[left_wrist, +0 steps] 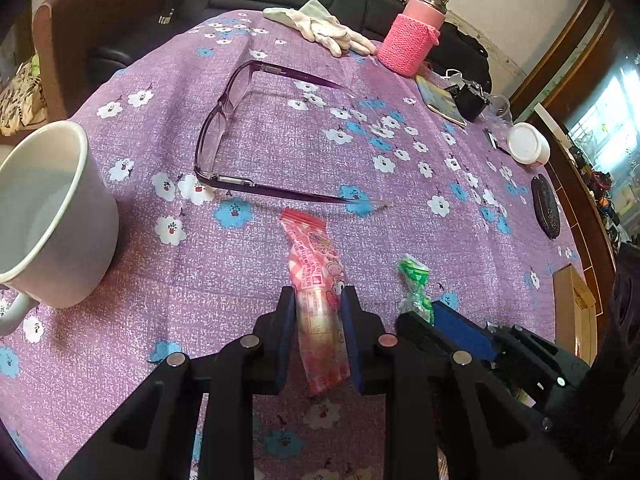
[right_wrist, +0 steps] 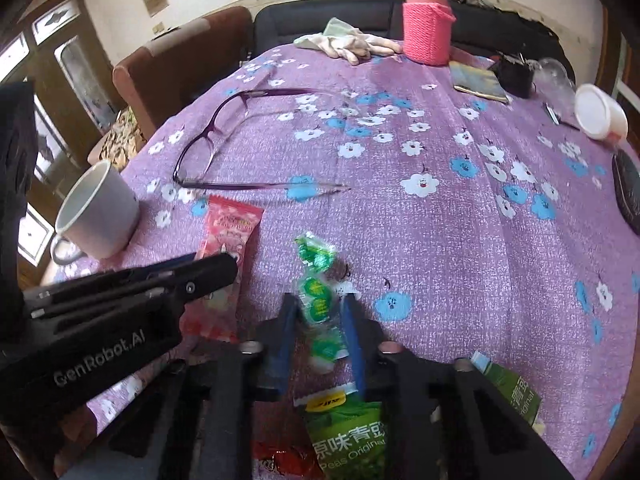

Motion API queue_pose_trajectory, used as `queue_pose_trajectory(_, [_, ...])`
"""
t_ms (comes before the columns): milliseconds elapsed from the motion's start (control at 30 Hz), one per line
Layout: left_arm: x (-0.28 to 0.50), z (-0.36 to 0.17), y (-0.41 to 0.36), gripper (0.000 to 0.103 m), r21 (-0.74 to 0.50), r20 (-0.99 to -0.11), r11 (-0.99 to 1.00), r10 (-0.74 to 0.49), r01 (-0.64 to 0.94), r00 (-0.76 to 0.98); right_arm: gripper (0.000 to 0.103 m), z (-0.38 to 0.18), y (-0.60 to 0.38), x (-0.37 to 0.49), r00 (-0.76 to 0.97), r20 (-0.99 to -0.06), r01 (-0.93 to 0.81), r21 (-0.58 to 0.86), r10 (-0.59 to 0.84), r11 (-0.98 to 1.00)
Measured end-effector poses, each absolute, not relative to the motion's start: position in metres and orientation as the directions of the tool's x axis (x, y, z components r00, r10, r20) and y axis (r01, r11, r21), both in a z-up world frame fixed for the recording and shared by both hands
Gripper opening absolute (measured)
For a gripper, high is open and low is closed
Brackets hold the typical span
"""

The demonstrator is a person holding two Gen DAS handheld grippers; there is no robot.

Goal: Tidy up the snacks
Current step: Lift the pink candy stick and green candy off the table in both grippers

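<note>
Two snacks are pinched: the left gripper (left_wrist: pixel 318 312) clamps the pink wafer packet (left_wrist: pixel 316 280) at lower centre, its long axis running along the fingers; the right gripper (right_wrist: pixel 320 312) seemingly squeezes the green candy (right_wrist: pixel 318 292), likewise lengthwise.

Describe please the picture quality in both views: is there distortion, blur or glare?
Left wrist view: strong fisheye bending, the table edge curves and the corners are black; the pink snack between the fingers looks slightly soft; bright glare from the window at right. Right wrist view: the same bending; the green candy is blurred low down; the window at left is overexposed.
</note>
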State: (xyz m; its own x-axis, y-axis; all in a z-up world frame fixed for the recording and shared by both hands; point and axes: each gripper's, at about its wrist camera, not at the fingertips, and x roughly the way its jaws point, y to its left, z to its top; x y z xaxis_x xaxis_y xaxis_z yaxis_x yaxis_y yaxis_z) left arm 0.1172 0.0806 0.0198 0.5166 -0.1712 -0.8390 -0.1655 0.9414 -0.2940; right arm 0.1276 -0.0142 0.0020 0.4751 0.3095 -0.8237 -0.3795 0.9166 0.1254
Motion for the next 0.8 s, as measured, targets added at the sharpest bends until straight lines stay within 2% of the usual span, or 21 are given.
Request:
queue_pose_trajectory(133, [0.117,0.02,0.079,0.02,-0.296,-0.836,0.942,-0.175,-0.158,0.52,0.023,0.015,-0.036,0.114,0.53,-0.781,-0.334,0.165,0.33,0.928])
queue_pose_trajectory(400, [0.111,0.021,0.054,0.017,-0.343,-0.82,0.938,-0.272,-0.052,0.503,0.023,0.045,-0.104,0.068,0.624,-0.68,-0.263,0.282,0.385,0.923])
queue_pose_trajectory(600, [0.107,0.023,0.029,0.017,-0.271,-0.82,0.962,-0.242,0.021,0.518,0.023,0.048,-0.137,0.052,0.667,-0.618,-0.233,0.356,0.415,0.905])
queue_pose_trajectory(800, [0.098,0.033,0.016,0.016,-0.228,-0.788,0.971,-0.229,0.074,0.572,0.023,0.039,-0.144,0.055,0.667,-0.625,-0.223,0.353,0.406,0.909])
